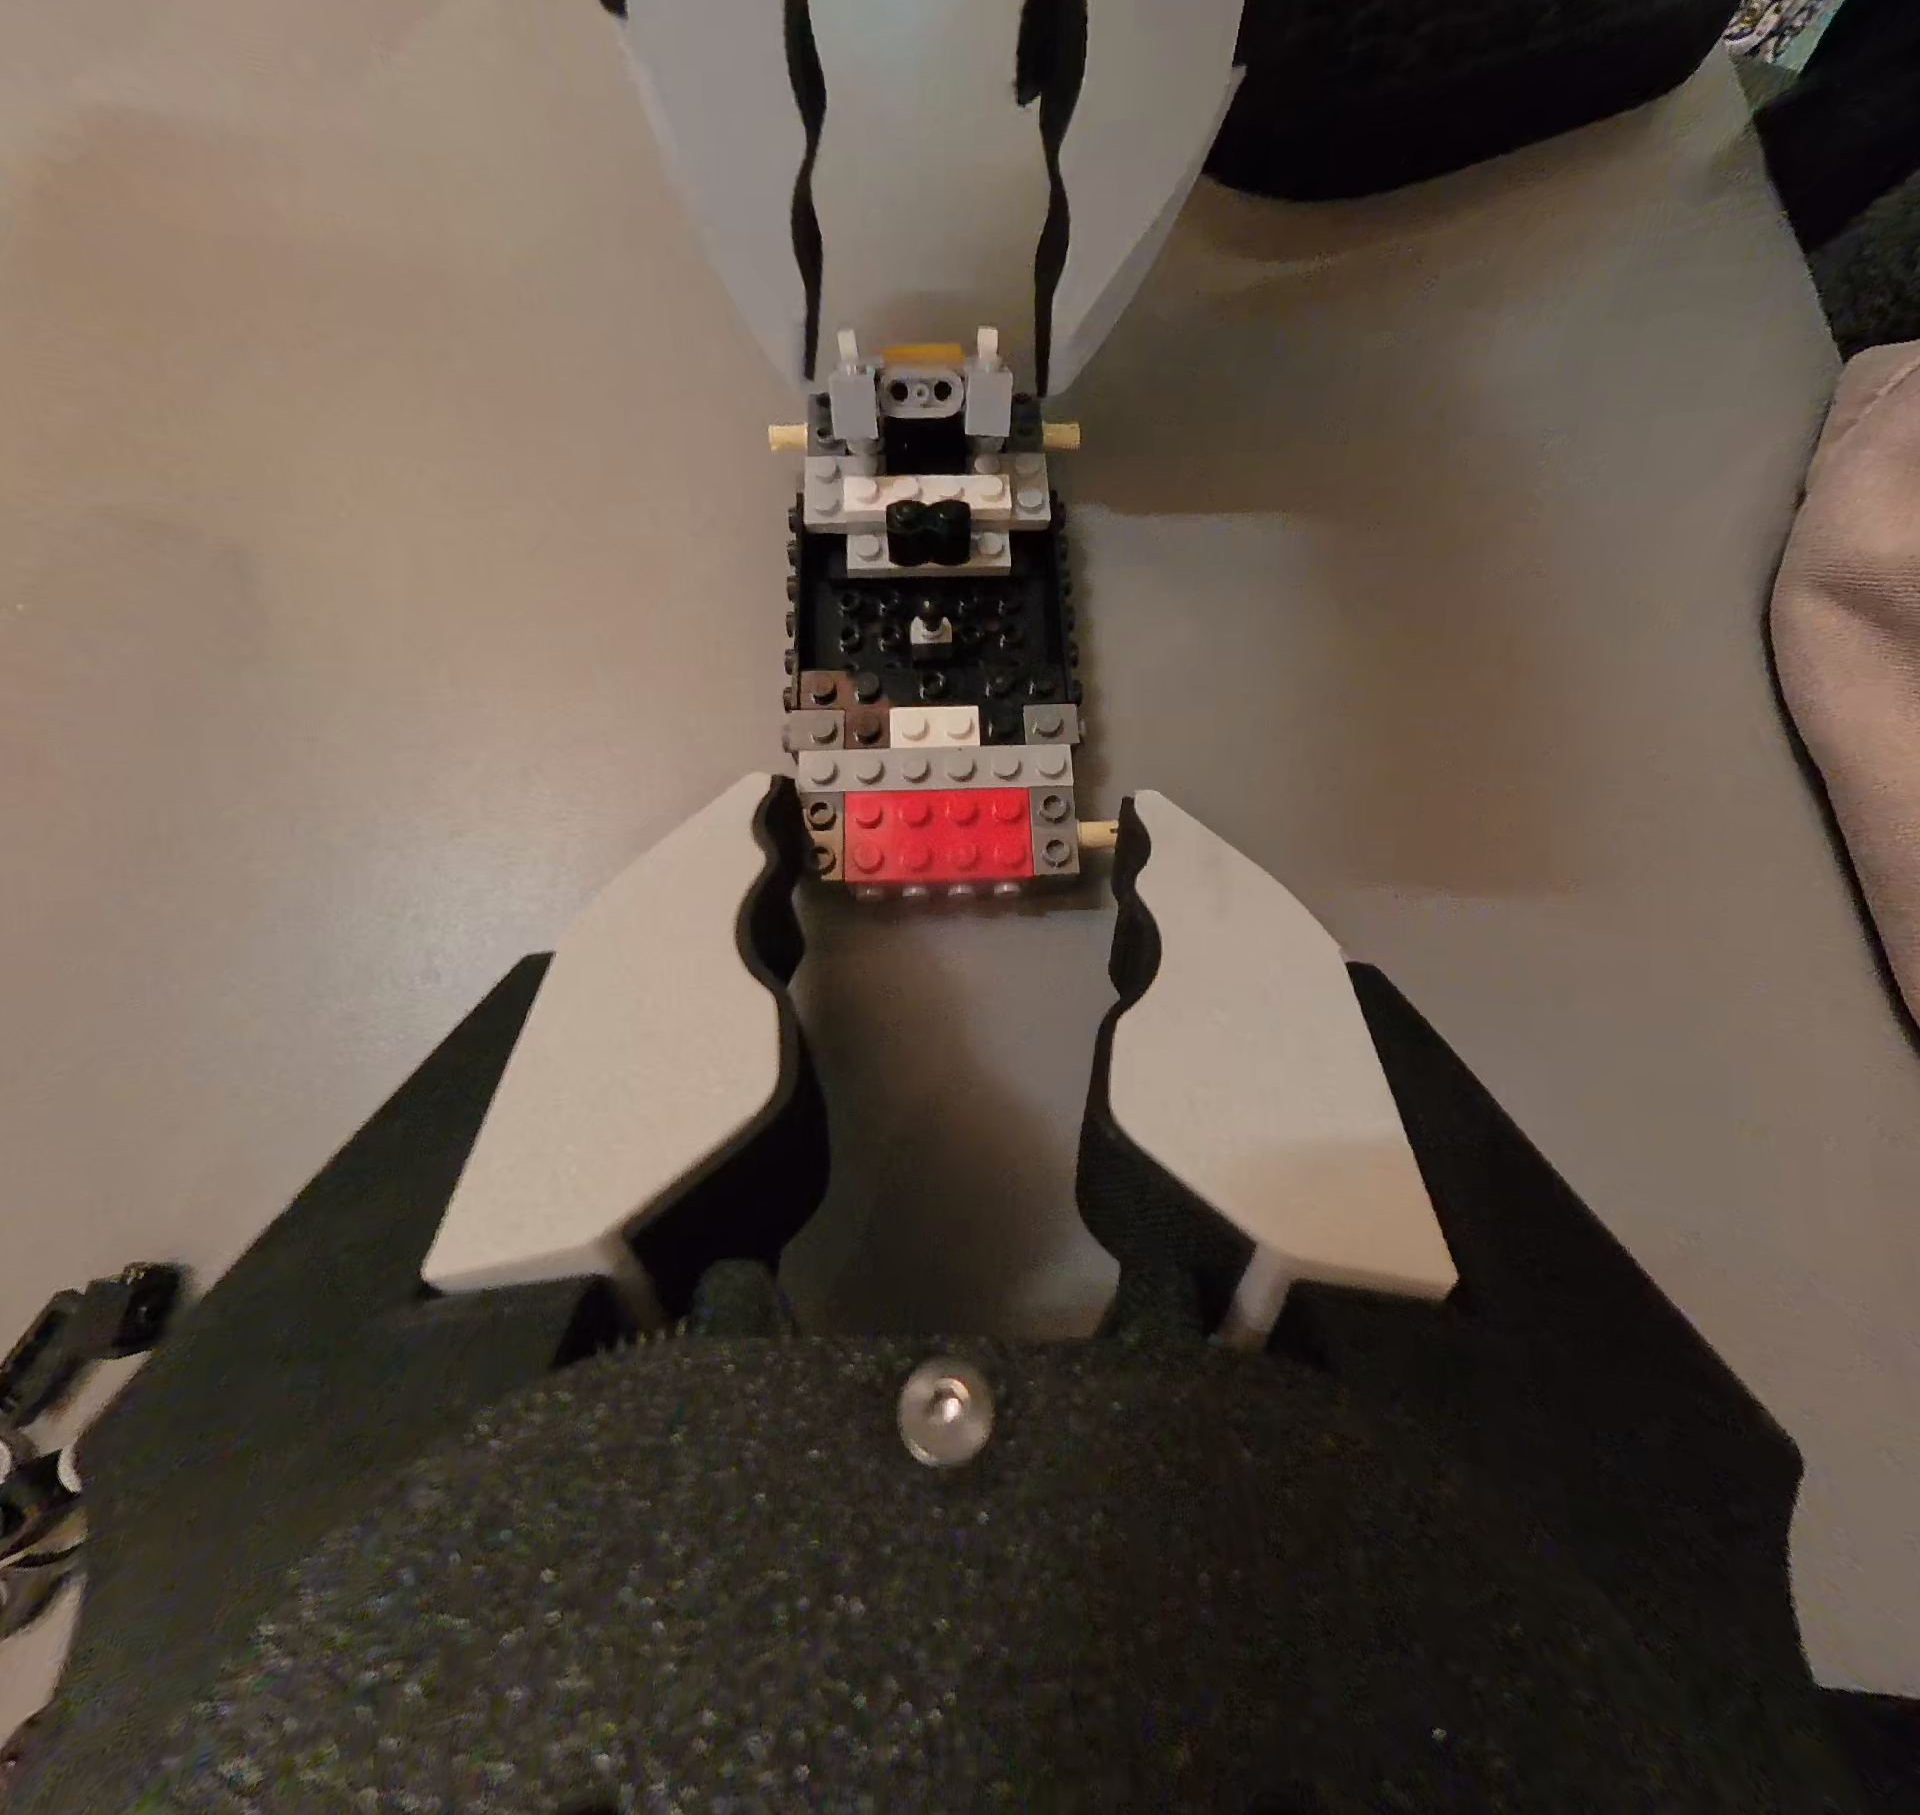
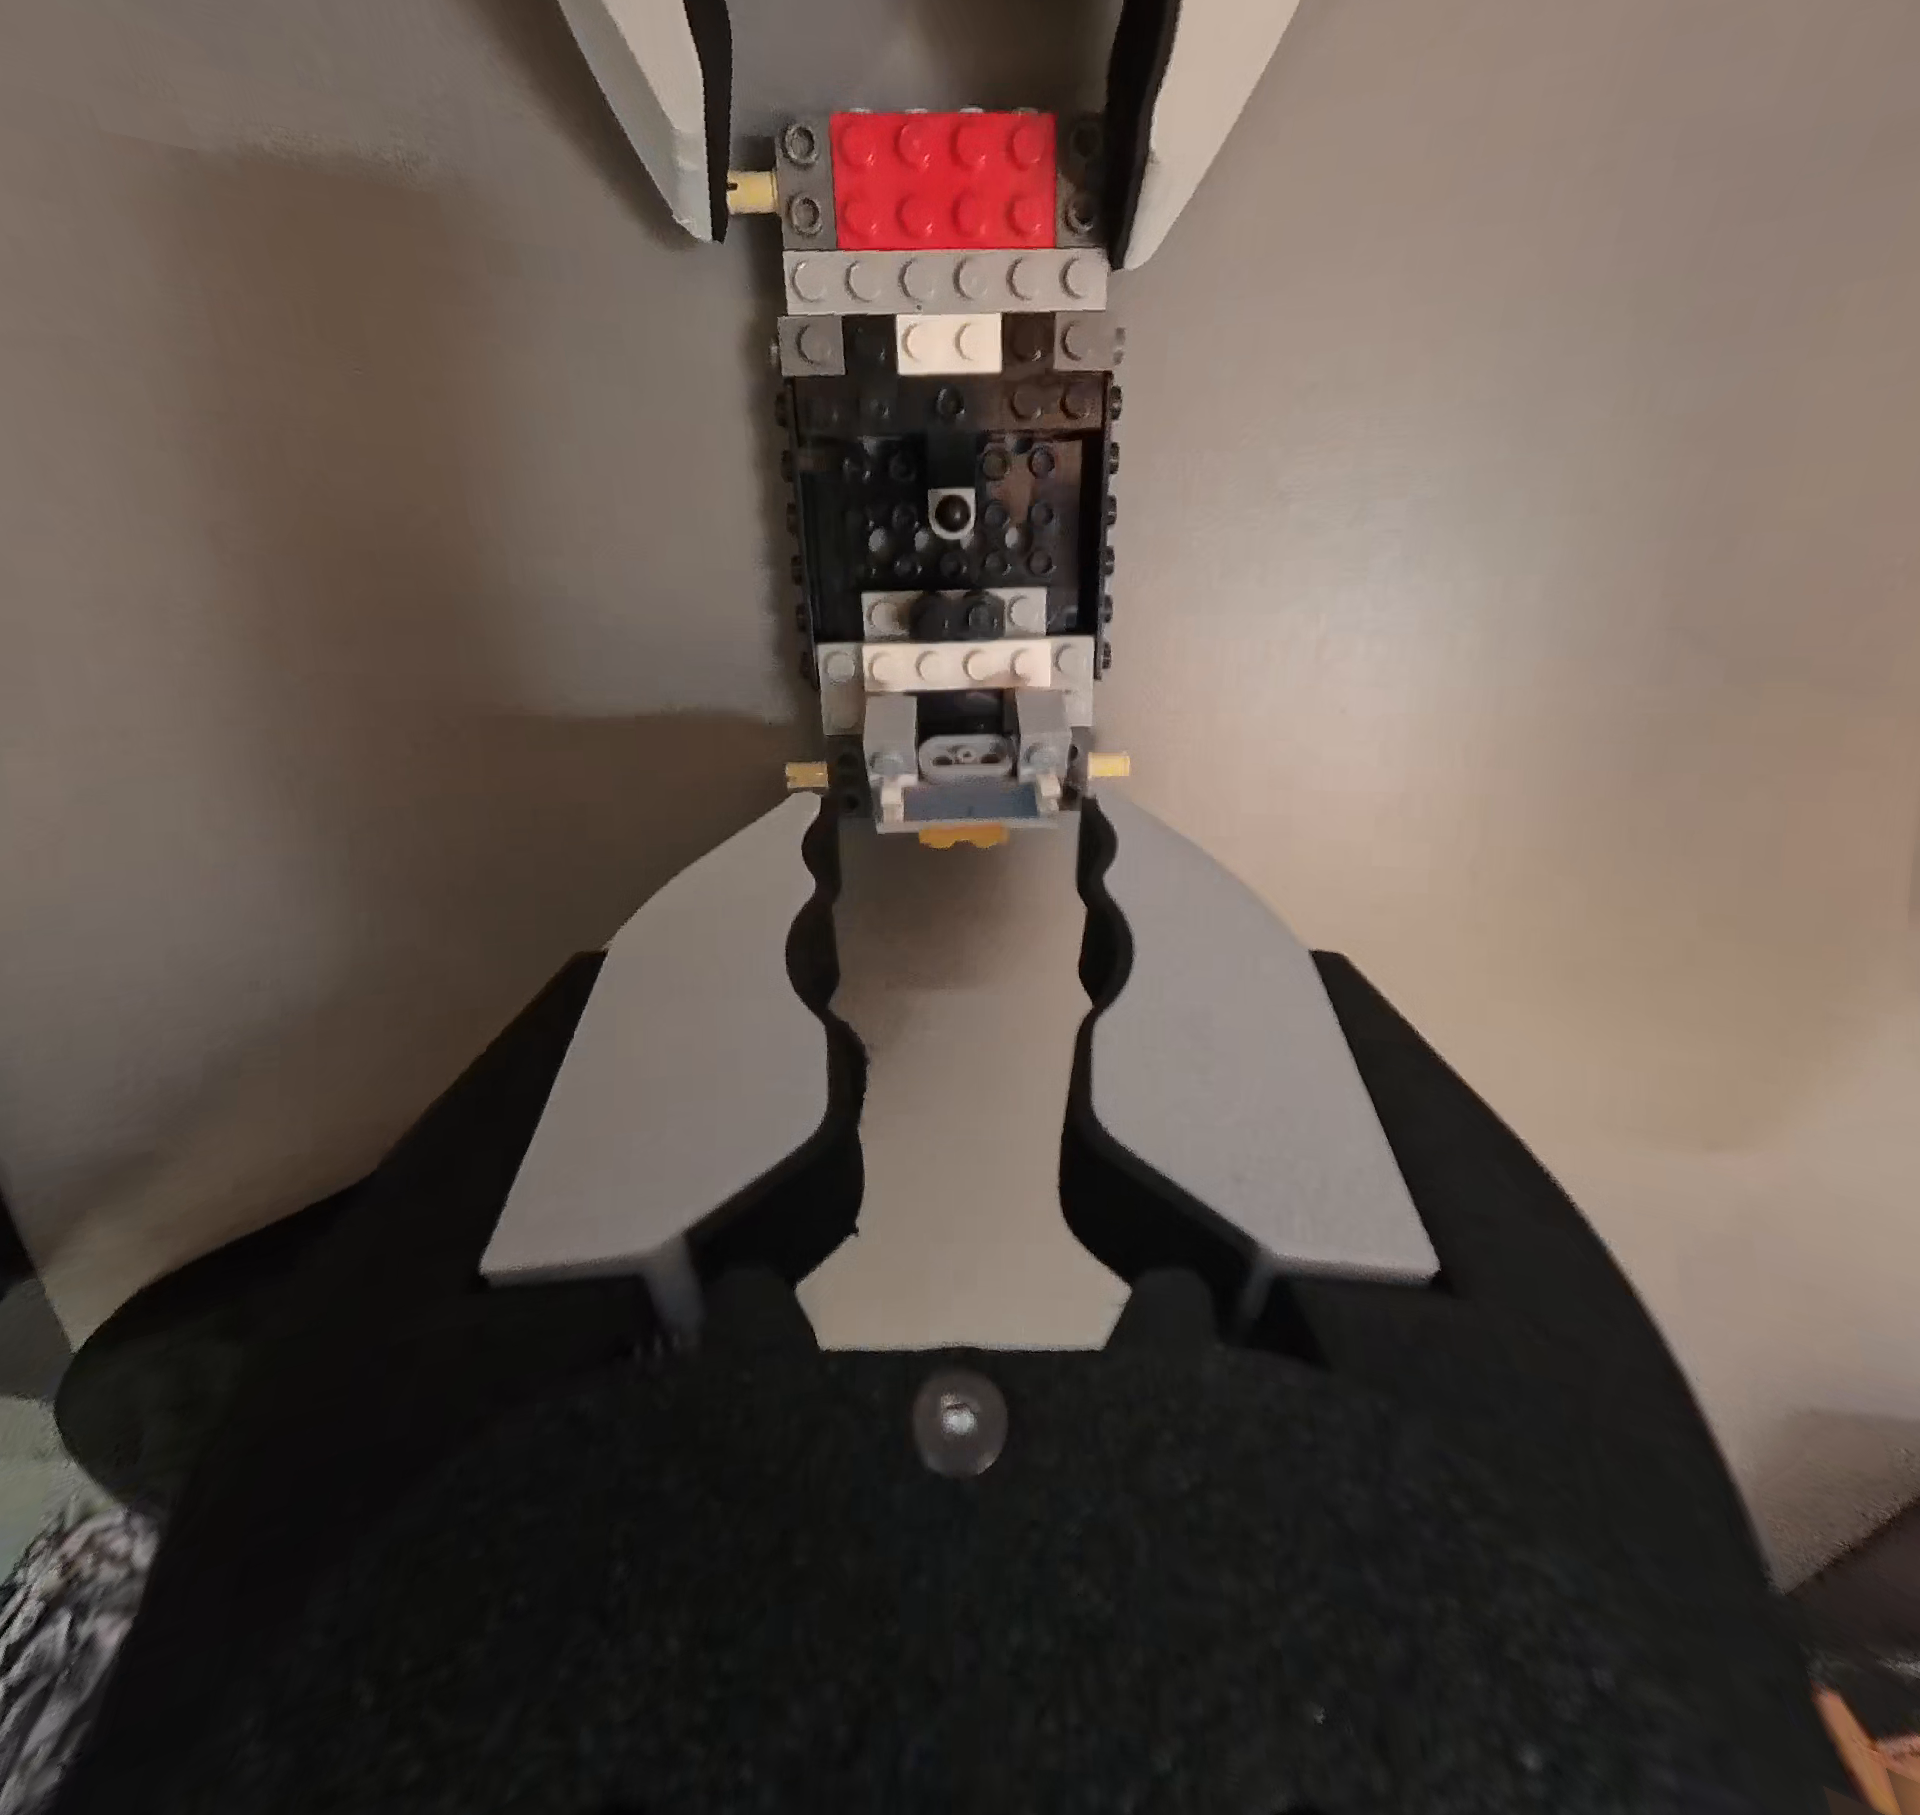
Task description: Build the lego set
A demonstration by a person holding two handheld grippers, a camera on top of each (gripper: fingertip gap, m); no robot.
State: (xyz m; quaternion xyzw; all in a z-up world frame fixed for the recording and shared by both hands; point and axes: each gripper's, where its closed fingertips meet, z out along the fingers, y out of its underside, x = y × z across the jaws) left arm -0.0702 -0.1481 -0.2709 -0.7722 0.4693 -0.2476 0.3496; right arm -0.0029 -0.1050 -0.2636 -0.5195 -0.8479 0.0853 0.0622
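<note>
**Model could pop apart between two grippers**

The table (image 1: pixel 312 518) carries the lego model (image 1: pixel 930 622), lying flat. The left gripper (image 1: pixel 951 835) brackets its red brick (image 1: pixel 938 835), the right gripper (image 2: pixel 951 835) its grey end; both jaws stand wide, gripping nothing. An uneven squeeze could snap the side pegs (image 1: pixel 1096 833).

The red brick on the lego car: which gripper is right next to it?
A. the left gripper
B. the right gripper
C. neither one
A: the red brick sits at the end of the lego car between the open jaws of the left gripper; the right gripper is at the opposite end.
</note>
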